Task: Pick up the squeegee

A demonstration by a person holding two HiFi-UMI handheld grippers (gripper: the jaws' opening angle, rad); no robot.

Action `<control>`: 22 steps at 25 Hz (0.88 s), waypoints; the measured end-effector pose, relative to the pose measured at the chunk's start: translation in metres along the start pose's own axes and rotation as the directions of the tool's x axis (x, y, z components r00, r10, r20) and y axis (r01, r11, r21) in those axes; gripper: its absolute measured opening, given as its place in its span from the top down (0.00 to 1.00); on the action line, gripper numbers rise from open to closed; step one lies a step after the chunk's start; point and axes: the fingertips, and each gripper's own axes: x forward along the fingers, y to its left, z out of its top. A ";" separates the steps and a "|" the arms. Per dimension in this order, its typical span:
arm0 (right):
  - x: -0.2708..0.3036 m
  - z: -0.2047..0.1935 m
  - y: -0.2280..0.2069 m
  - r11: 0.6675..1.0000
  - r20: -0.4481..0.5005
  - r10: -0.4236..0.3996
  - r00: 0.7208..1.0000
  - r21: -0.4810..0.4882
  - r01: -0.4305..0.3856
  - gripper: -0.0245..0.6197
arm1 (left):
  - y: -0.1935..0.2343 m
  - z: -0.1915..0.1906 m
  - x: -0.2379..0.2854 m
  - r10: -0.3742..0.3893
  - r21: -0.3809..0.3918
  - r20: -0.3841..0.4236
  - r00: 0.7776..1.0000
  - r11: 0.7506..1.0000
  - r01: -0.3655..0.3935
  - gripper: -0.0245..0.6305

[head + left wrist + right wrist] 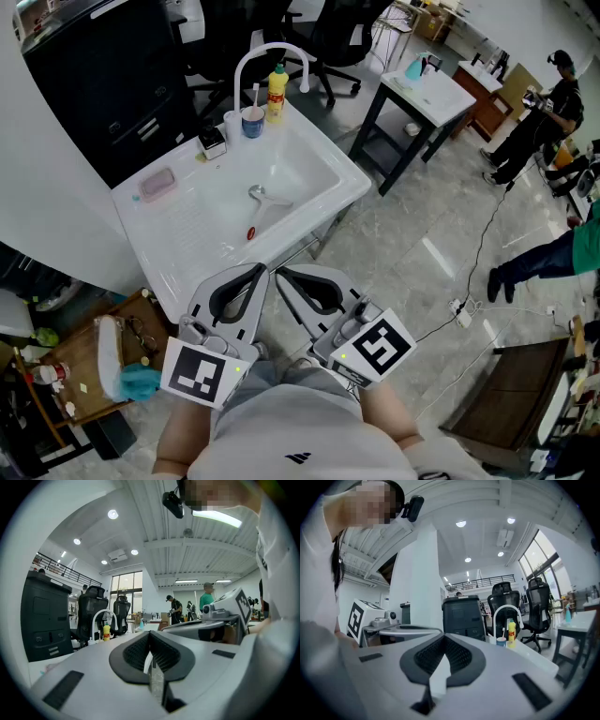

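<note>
A white sink [323, 202] stands ahead of me with a curved faucet [272, 52] at its back. In the basin lies a slim tool with a grey head and a red-tipped handle [255, 208], which may be the squeegee. My left gripper [262, 270] and right gripper [279, 273] are held side by side close to my body, just short of the sink's near edge. Both are shut with nothing between the jaws. Each gripper view looks level over the shut left gripper [150, 641] and the shut right gripper [443, 644] toward the faucet [101, 620] [506, 616].
A yellow bottle [277, 92], a cup [252, 120] and a pink soap dish [157, 184] sit on the sink's rim. A black cabinet [103, 84] stands behind it, a white table [427, 89] to the right, a cluttered low wooden stand [89, 361] at left. People stand far right.
</note>
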 end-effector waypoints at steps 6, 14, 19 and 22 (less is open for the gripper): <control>0.004 0.000 -0.002 1.000 -0.004 -0.011 1.000 0.001 0.011 0.95 | 0.006 0.000 0.002 -0.007 -0.002 0.000 1.000 1.000 0.007 0.94; 0.019 -0.001 -0.003 1.000 -0.011 -0.028 1.000 0.004 0.028 0.95 | 0.021 0.000 0.001 -0.017 -0.011 -0.002 1.000 1.000 0.017 0.94; 0.032 -0.001 -0.004 0.998 -0.001 -0.054 0.999 0.025 0.054 0.95 | 0.038 -0.004 0.001 -0.033 -0.004 -0.004 0.999 0.999 0.033 0.94; 0.038 0.002 -0.005 0.996 0.020 -0.083 0.996 0.039 0.082 0.95 | 0.045 -0.008 0.001 -0.056 0.010 -0.014 0.998 0.998 0.056 0.94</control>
